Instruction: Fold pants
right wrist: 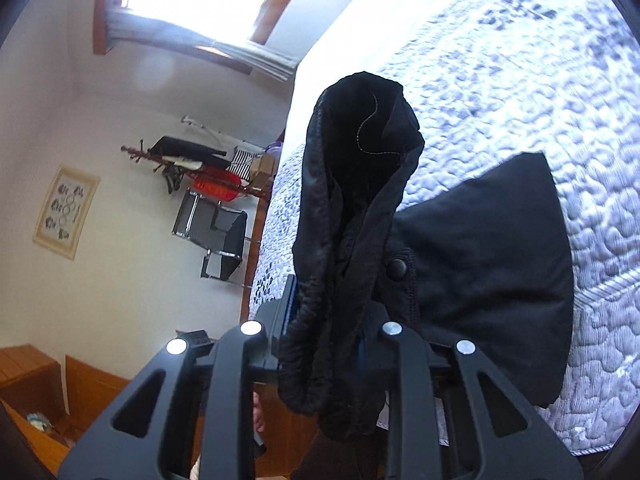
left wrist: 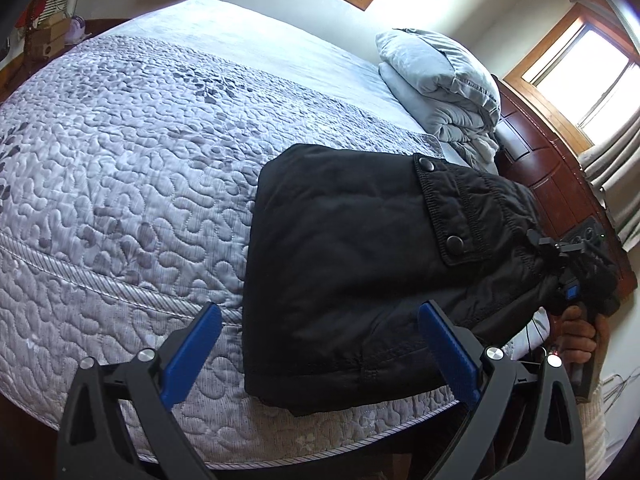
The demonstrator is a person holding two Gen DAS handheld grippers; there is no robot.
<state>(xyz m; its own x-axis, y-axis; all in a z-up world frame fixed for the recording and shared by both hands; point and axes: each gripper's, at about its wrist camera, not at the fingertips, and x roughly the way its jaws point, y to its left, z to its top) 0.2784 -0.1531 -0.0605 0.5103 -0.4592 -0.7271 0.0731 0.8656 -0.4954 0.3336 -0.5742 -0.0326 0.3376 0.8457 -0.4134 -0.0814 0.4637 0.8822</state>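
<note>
Bunched pants (right wrist: 352, 240) hide the right claw's (right wrist: 326, 320) fingertips; the bed (left wrist: 120, 160) runs past the frame.

- A home bedroom: a wide bed (left wrist: 160, 152) under a pale quilted bedspread with a grey leaf pattern fills the left wrist view.
- Folded grey bedding (left wrist: 444, 80) is stacked at 1 o'clock, against a dark wooden headboard (left wrist: 560, 184).
- Two wood-framed windows (left wrist: 580, 76) with drawn-back curtains let in daylight at 12 and 2 o'clock.
- In the right wrist view, at 9 o'clock, a framed print (right wrist: 66, 212) hangs on a cream wall.
- Near it, closer to centre, stand a wooden coat rack (right wrist: 192, 160) draped with clothes and a black chrome-framed chair (right wrist: 216, 236).
- Wooden furniture (right wrist: 28, 372) sits at 8 o'clock.
</note>
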